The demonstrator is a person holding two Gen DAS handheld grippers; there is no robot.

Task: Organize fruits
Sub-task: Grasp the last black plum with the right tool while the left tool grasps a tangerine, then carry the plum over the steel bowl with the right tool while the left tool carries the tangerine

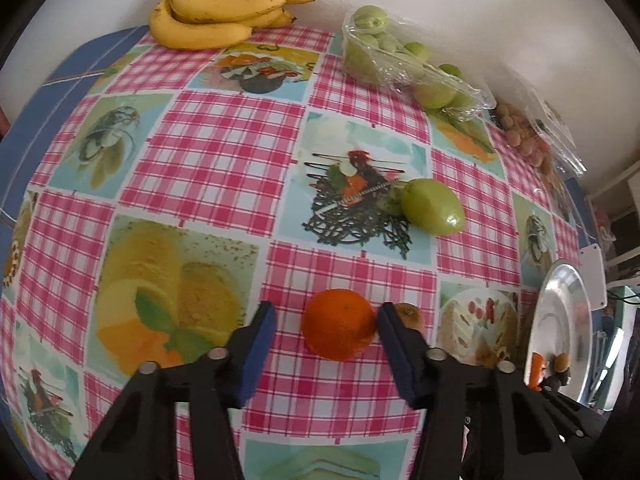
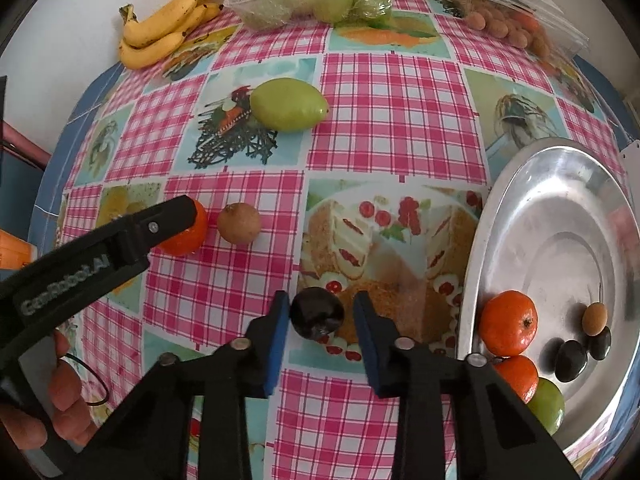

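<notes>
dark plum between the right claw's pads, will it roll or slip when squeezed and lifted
The dark plum looks round and glossy, so it could slip between the flat blue pads. Lying loose on the smooth tablecloth, it would probably roll if nudged. Its skin likely bruises under hard squeezing.

1. bananas (image 1: 224, 12) lie at the table's far edge, left of the bagged fruit tray (image 1: 404, 64).
2. tangerine (image 1: 340, 324) sits between the left gripper (image 1: 326, 320) fingers, the small round fruit (image 1: 408, 314) just right.
3. plum (image 2: 318, 318) lies left of the metal plate (image 2: 568, 184).
</notes>
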